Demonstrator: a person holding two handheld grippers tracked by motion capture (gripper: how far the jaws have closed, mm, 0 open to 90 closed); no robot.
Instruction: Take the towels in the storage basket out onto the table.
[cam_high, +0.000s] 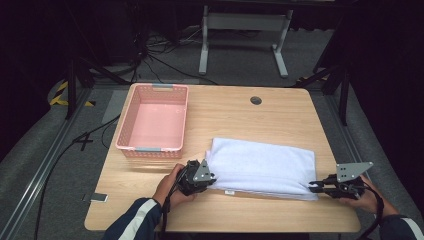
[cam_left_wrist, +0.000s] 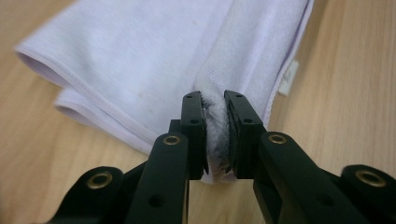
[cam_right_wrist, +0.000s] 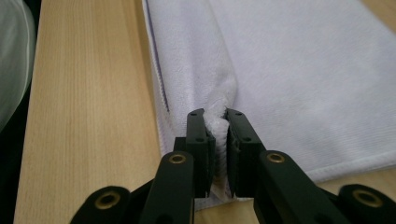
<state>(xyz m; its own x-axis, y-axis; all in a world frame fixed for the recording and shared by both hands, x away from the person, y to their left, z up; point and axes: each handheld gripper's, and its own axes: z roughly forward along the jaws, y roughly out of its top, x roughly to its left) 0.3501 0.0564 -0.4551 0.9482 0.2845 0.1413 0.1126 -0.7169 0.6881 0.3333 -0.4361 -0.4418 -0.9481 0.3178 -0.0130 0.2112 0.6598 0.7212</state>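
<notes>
On the near half of the surface, the folded white towel lay flat, its long edge running across in front of me, with the pink basket standing apart from it toward the far left corner. I had a tool in each hand, one at each near corner of the towel.

The risk I judged greatest was a corner slipping out. Each pinch took only a small ridge of cloth near the hem, so a quick lift or an uneven pull between my two hands could have dragged one bite free and let the fold fall open. A second risk was catching only the top layers: at the left corner the lower layers fanned out beside the jaws, and I could not quite tell whether all of them were inside the grip. If they were not, the bottom layers would have stayed behind and the stack would have come apart.

My left tool was clenched almost fully, its pads squeezing a bunched fold of towel between them. My right tool was likewise nearly closed, grasping a puckered ridge of towel just inside the stitched hem, close to the surface's bare wood.
</notes>
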